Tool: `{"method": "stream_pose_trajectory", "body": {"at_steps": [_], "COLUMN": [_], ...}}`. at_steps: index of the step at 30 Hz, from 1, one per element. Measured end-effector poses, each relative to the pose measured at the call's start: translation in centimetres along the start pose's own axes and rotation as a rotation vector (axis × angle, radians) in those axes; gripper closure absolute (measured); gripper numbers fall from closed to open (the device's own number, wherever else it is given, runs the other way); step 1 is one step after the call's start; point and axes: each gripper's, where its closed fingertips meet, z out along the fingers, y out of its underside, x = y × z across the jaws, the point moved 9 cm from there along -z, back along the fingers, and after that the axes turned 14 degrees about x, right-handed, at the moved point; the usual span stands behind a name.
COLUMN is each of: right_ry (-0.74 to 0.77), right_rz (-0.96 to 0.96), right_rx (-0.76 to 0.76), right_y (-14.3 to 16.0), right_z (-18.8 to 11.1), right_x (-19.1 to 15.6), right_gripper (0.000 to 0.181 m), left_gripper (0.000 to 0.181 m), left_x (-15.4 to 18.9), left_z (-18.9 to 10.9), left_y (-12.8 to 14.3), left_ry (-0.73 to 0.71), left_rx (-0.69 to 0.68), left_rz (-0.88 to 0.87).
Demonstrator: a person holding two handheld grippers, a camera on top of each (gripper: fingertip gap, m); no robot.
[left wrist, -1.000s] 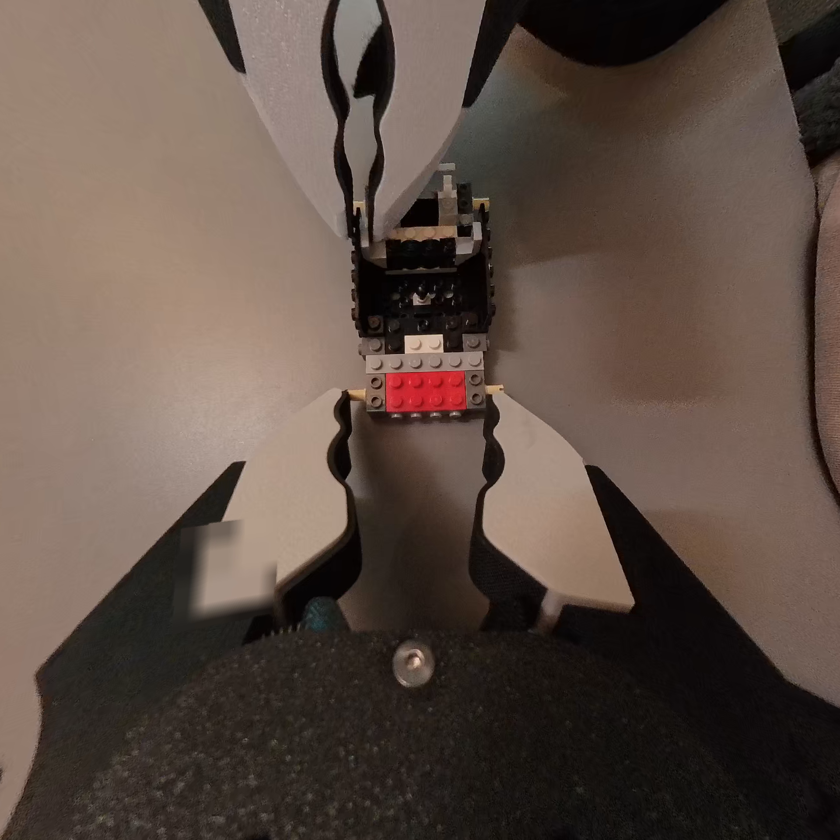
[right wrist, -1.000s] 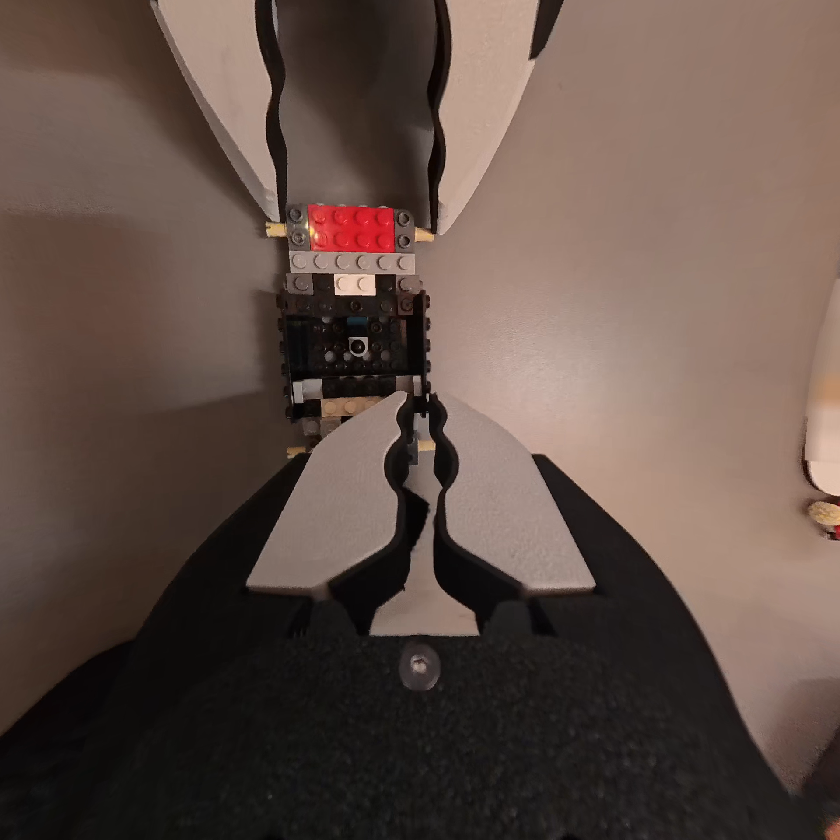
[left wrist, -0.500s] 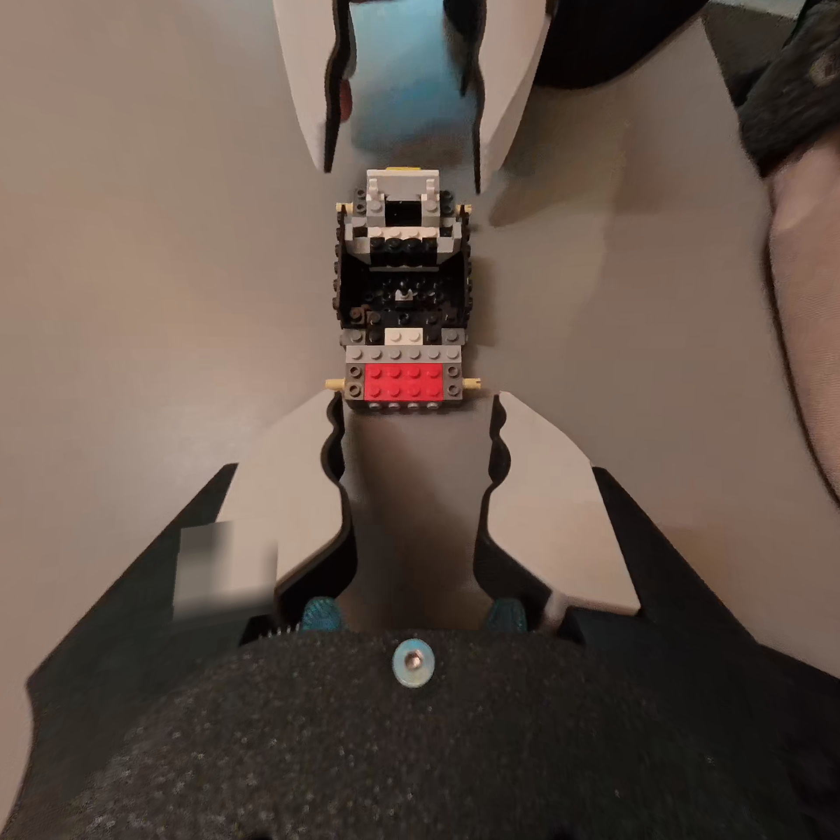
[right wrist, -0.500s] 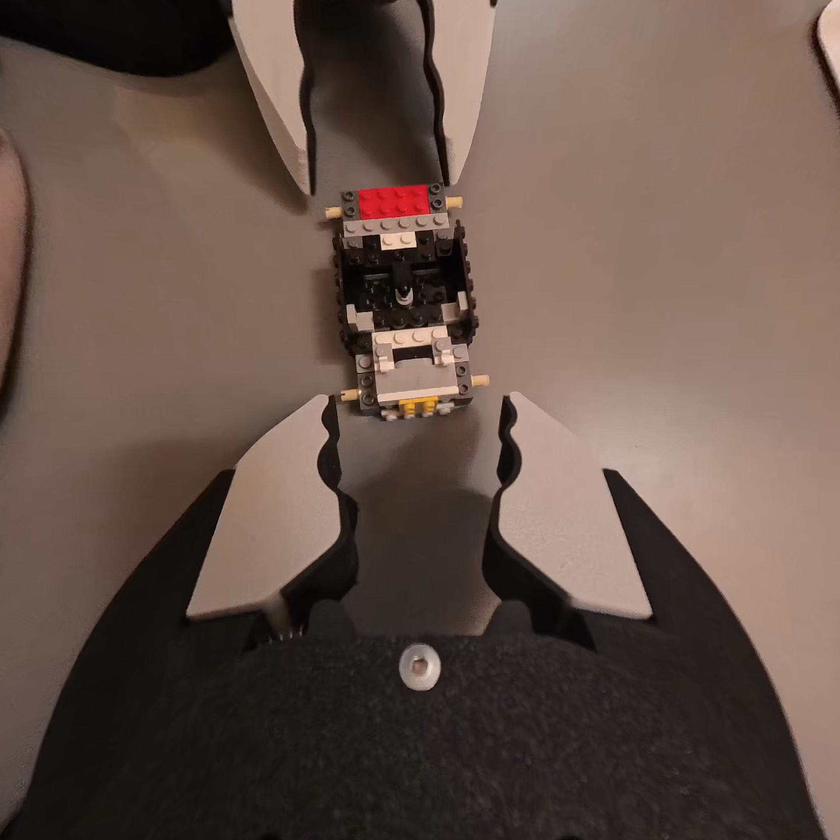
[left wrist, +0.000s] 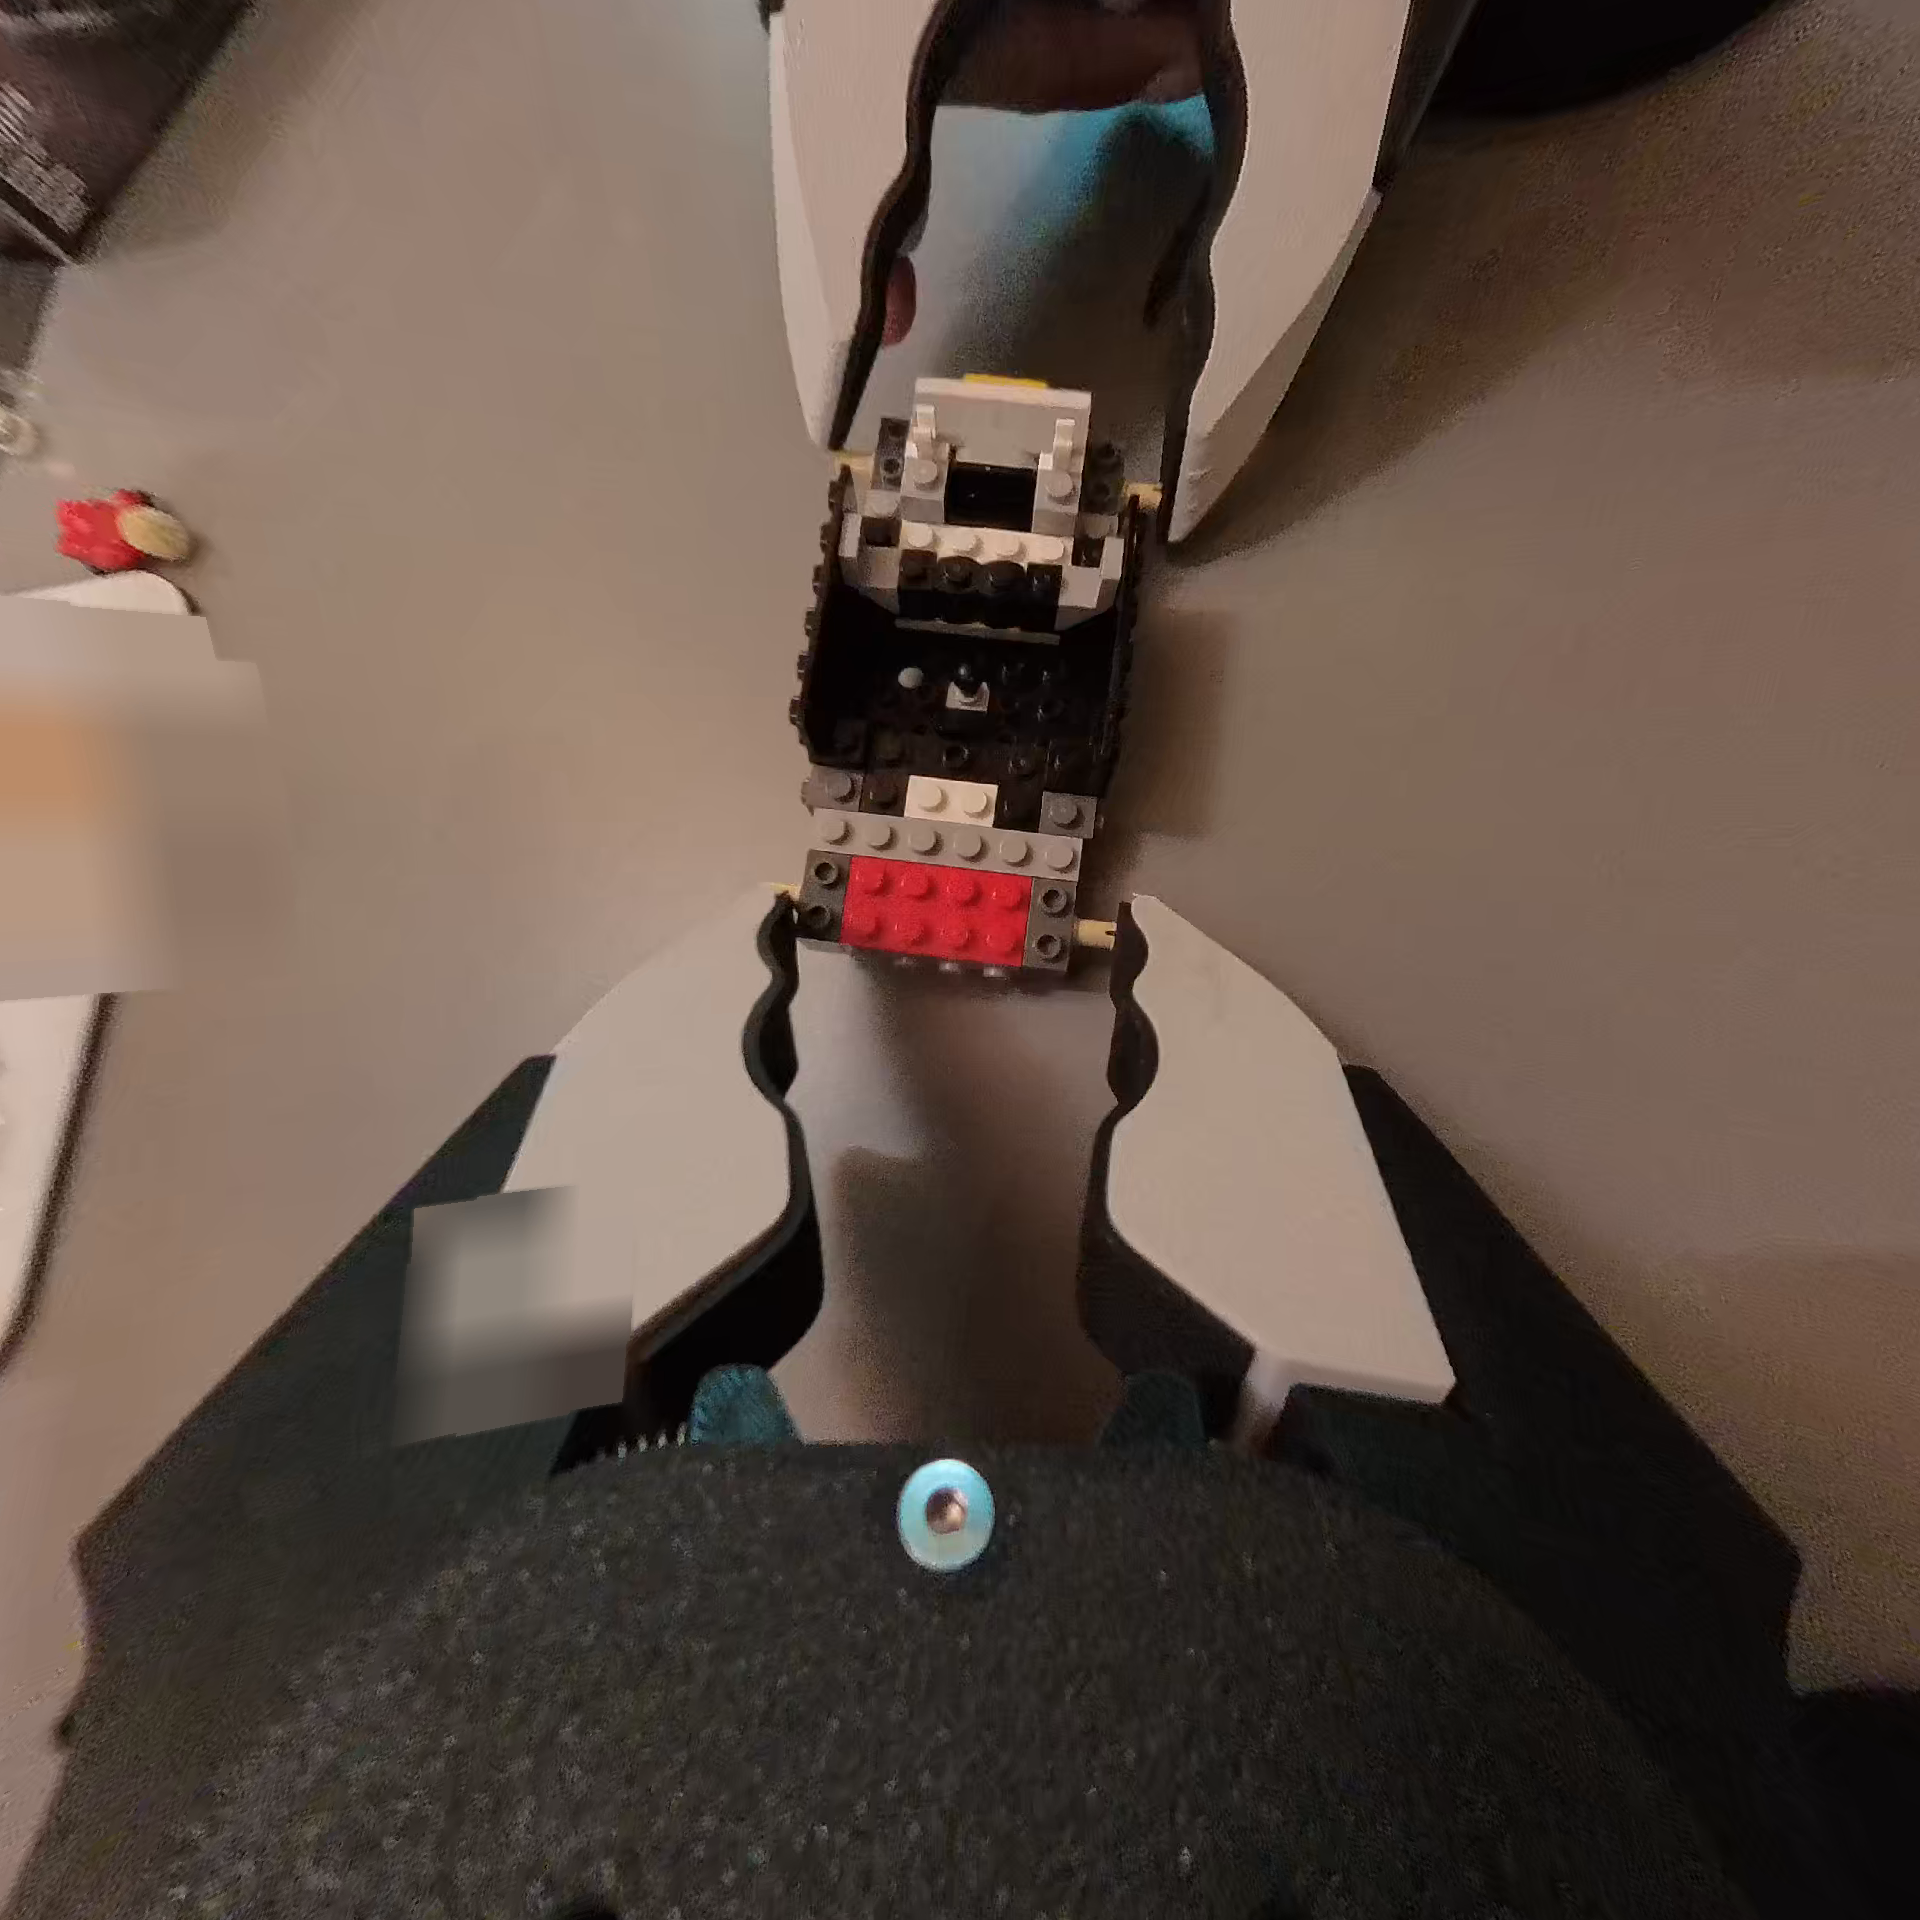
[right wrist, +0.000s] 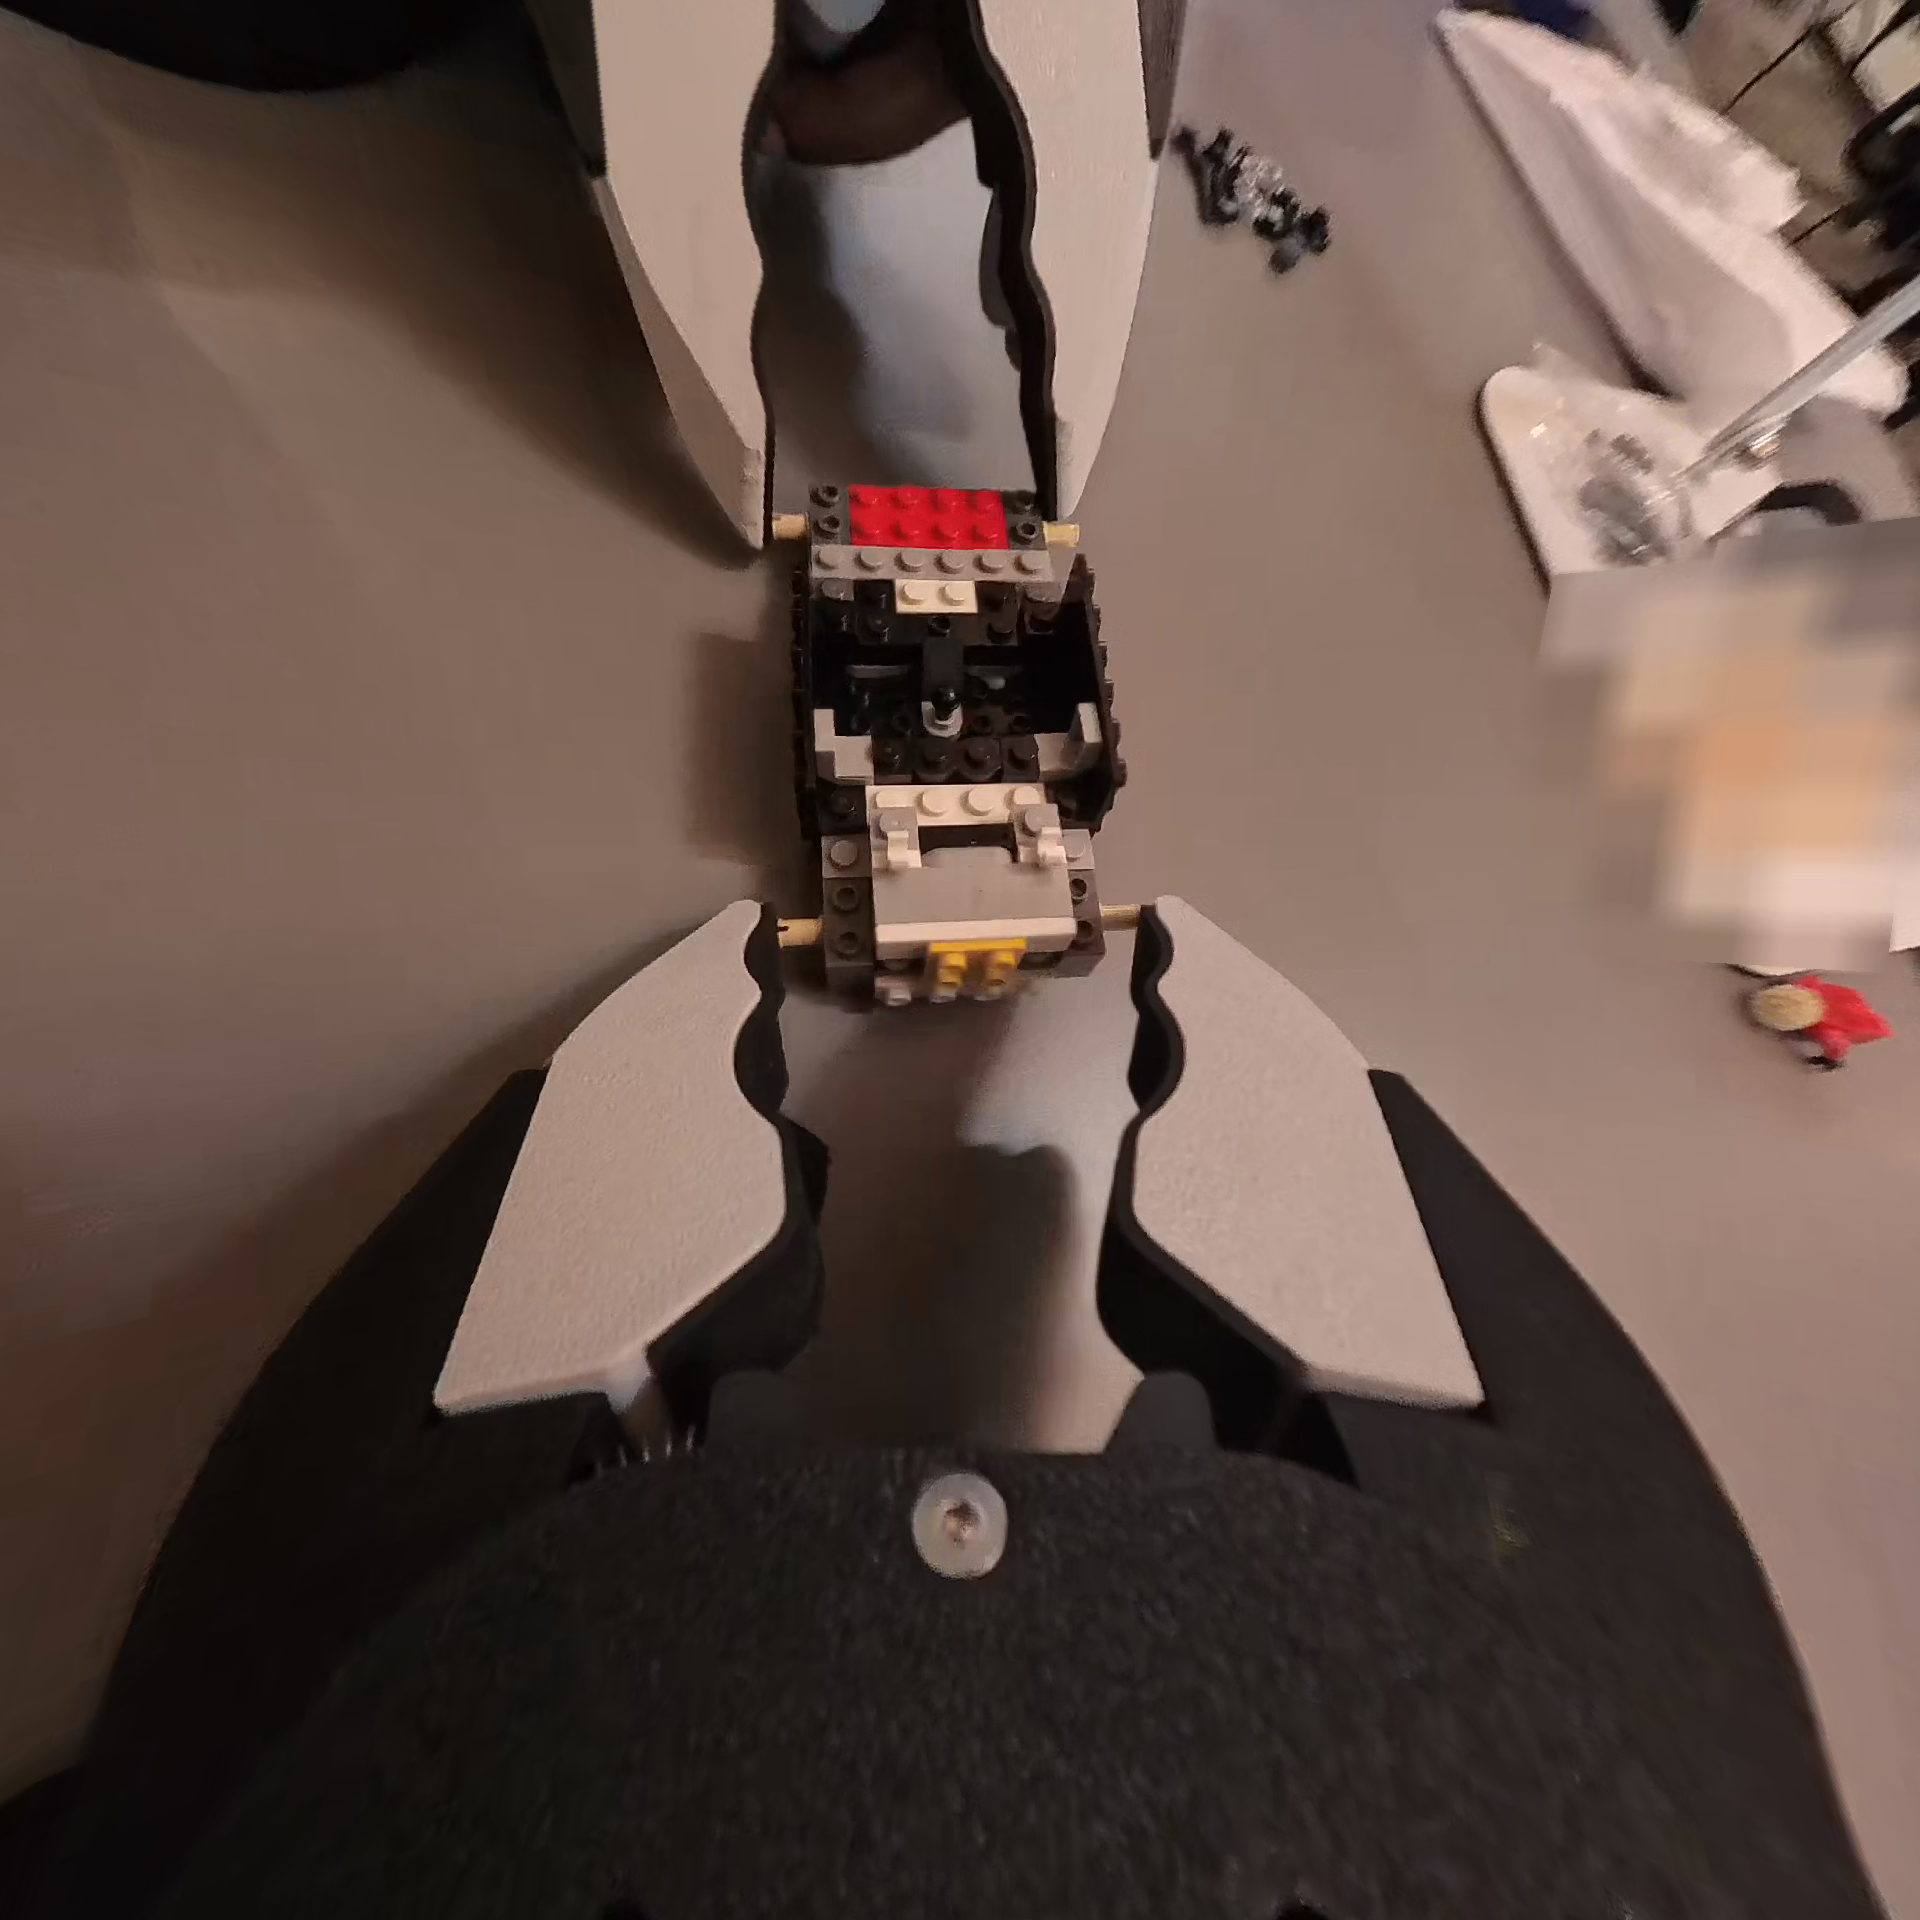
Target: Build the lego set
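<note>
While both grippers face each other over the grey table [left wrist: 416, 416], the scene reads so, near to far:

Left gripper [left wrist: 951, 925]: jaws spread wide, holding nothing; its fingertips [left wrist: 774, 920] sit just beside the tan axle pins at the red end of the model, one tip to each side.

Model [left wrist: 966, 707]: a small lego car body, resting on the table between the two grippers. Red plate [left wrist: 935, 914] at the end nearest the left gripper, a light grey strip behind it, then an open black cabin, then a grey and white block at the far end.

Right gripper [right wrist: 951, 925]: jaws also spread wide, empty; its tips flank the pins at the grey end, where a yellow brick [right wrist: 975, 964] shows low on the front. Whether tips touch the pins, I cannot tell.

Red figure [right wrist: 1818, 1013]: lying on the table, well off to one side of the model.

Loose black parts [right wrist: 1247, 197]: a small scatter farther back.

White tray [right wrist: 1621, 468]: at the far edge, with small pieces on it, blurred.
</note>
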Motion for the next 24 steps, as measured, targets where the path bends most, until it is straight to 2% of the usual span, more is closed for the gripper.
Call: {"method": "stream_pose_trajectory", "body": {"at_steps": [6, 10, 11, 14, 19, 21, 24], "right_ry": [0.142, 0.231, 0.241, 0.283, 0.294, 0.302, 0.327], "right_rz": [-0.295, -0.499, -0.541, -0.625, -0.635, -0.637, -0.672], "right_rx": [0.078, 0.053, 0.058, 0.060, 0.050, 0.050, 0.074], "right_y": [-0.6, -0.7, -0.9, -1.2, -1.1, -1.0, -1.2], "right_z": [-0.7, -0.5, -0.5, -0.3, -0.2, -0.2, -0.4], "right_x": [0.1, -0.2, -0.4, -0.7, -0.7, -0.6, -0.7], "right_gripper": [0.116, 0.116, 0.116, 0.117, 0.117, 0.117, 0.123], "left_gripper": [0.125, 0.126, 0.135, 0.131, 0.129, 0.129, 0.117], "left_x": [0.1, -0.1, -0.2, -0.3, -0.5, -0.9, -1.9], "left_z": [0.5, 0.4, 0.3, 0.0, -0.2, -0.5, -0.8], "left_y": [-0.4, -0.3, -0.3, -0.2, 0.0, 0.1, 0.4], "left_ry": [-0.175, -0.259, -0.284, -0.314, -0.302, -0.264, -0.176], "left_rx": [-0.024, 0.003, 0.004, 0.009, 0.042, 0.092, 0.201], "left_rz": [0.381, 0.475, 0.492, 0.525, 0.451, 0.312, -0.052]}}
